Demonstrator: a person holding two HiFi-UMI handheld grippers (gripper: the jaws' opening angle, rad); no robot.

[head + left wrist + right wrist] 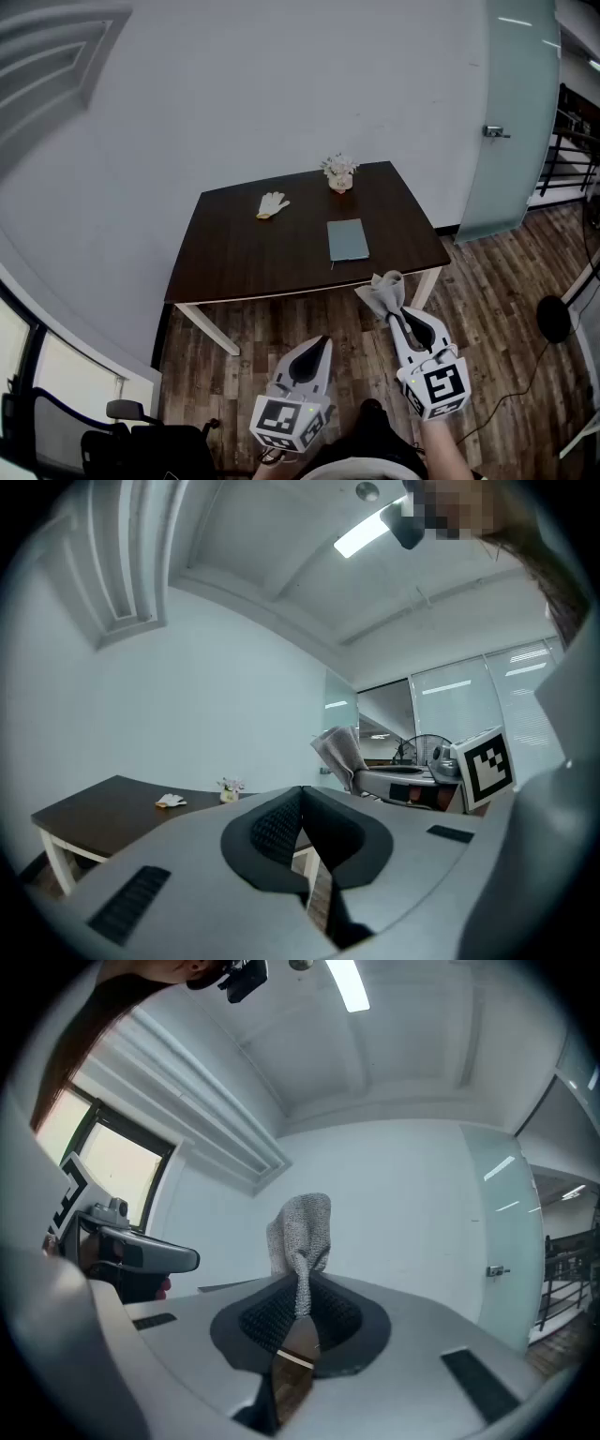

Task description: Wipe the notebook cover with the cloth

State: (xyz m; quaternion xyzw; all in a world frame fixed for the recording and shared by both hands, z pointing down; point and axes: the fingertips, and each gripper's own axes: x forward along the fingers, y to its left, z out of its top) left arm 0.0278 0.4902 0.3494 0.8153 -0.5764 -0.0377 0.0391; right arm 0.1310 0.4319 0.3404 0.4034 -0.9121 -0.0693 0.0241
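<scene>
Right gripper (300, 1290) fingers are clamped on the cloth (302, 1230), which bunches out past the tips. It looks soft and light. Left gripper (302, 803) fingers are together, empty. Notebook (348, 240) lies flat on the tabletop (244, 258), well ahead of both. It's thin and may slide.

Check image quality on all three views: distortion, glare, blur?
Head view: fisheye bows the table edges, light is even, notebook sharp, no glare. Left gripper view: dark vignette ring, ceiling light blown out. Right gripper view: same vignette, ceiling strip clipped, cloth crisp.
</scene>
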